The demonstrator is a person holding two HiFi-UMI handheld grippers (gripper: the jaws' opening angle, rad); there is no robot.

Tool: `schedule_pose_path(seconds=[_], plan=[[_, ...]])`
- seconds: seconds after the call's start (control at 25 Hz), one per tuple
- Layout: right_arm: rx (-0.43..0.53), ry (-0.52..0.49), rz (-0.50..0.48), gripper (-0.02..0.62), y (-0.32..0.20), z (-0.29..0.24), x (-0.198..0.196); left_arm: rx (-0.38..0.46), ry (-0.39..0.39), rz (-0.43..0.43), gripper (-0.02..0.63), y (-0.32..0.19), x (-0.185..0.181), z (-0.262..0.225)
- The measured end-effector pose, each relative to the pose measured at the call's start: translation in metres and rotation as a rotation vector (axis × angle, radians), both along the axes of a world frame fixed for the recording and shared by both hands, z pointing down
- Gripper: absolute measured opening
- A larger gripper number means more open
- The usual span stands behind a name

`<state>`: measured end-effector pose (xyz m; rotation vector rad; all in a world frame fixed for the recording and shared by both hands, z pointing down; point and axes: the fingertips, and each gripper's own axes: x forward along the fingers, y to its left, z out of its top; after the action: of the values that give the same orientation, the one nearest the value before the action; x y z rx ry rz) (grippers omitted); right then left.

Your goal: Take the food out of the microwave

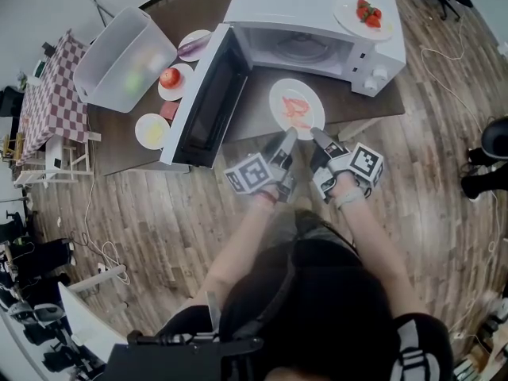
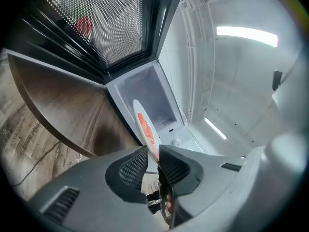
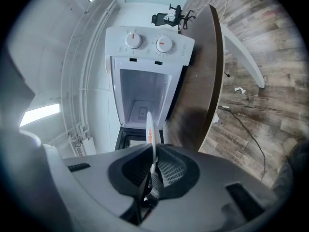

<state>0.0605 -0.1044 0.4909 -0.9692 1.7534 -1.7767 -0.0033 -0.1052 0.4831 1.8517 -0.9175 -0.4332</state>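
A white plate (image 1: 296, 108) with orange-red food hangs just in front of the open white microwave (image 1: 317, 22), above the brown table (image 1: 254, 121). My left gripper (image 1: 287, 137) is shut on the plate's near rim, and my right gripper (image 1: 317, 136) is shut on the rim right beside it. In the left gripper view the plate (image 2: 145, 127) runs edge-on into my left gripper (image 2: 153, 161), with the empty microwave cavity (image 2: 149, 93) behind. The right gripper view shows the plate's thin edge (image 3: 151, 134) pinched in my right gripper (image 3: 154, 167), below the microwave (image 3: 145, 47).
The microwave door (image 1: 208, 98) stands swung open to the left. A plate of strawberries (image 1: 363, 14) sits on top of the microwave. Left of the door are a clear plastic bin (image 1: 127, 58) and small plates with a tomato (image 1: 172, 79) and yellow food (image 1: 152, 130).
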Motion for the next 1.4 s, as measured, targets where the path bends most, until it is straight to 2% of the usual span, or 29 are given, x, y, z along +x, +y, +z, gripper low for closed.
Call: schedule_pose_path(seconds=[1.4], plan=[[-0.024,-0.012,0.074,0.028,0.068,-0.002,-0.023,-0.034,0.001,0.091,0.077,0.063,-0.022,-0.001]])
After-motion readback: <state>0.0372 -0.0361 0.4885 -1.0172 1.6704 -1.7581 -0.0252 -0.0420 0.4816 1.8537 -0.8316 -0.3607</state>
